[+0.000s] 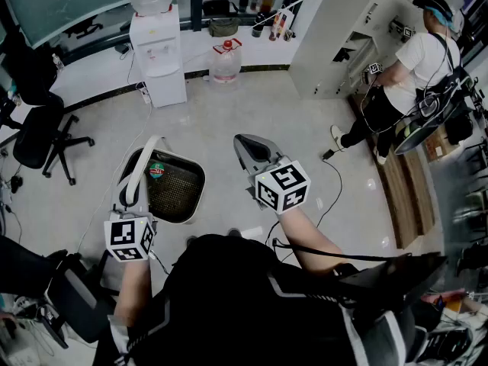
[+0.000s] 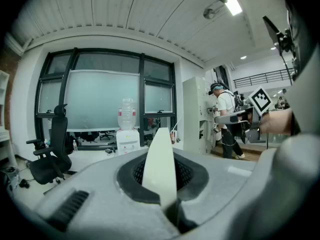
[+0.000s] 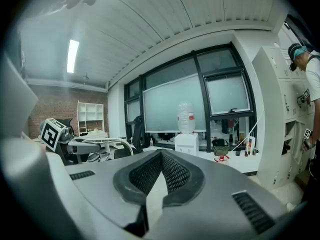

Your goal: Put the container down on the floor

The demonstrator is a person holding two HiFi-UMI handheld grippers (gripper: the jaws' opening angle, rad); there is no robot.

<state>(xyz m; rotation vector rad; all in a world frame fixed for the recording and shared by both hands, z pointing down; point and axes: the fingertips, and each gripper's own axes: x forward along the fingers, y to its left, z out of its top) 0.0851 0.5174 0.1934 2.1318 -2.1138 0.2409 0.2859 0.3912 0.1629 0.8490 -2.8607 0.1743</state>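
The container point(image 1: 179, 193) is a dark mesh basket with a white rim and a curved white handle point(image 1: 141, 172). A small green and red item point(image 1: 156, 171) lies inside it. My left gripper point(image 1: 128, 204) is shut on the handle, which shows as a white strip point(image 2: 159, 166) between the jaws in the left gripper view. I cannot tell whether the basket touches the floor. My right gripper point(image 1: 250, 149) hovers to the right of the basket, apart from it. Its pads point(image 3: 165, 171) meet with nothing between them.
A water dispenser point(image 1: 156, 52) and a water jug point(image 1: 226, 61) stand at the far wall. A black office chair point(image 1: 42, 139) is at the left. At the right a person point(image 1: 408, 75) faces white cabinets point(image 1: 343, 29). A cable point(image 1: 333, 175) lies on the floor beside a wooden platform point(image 1: 404, 193).
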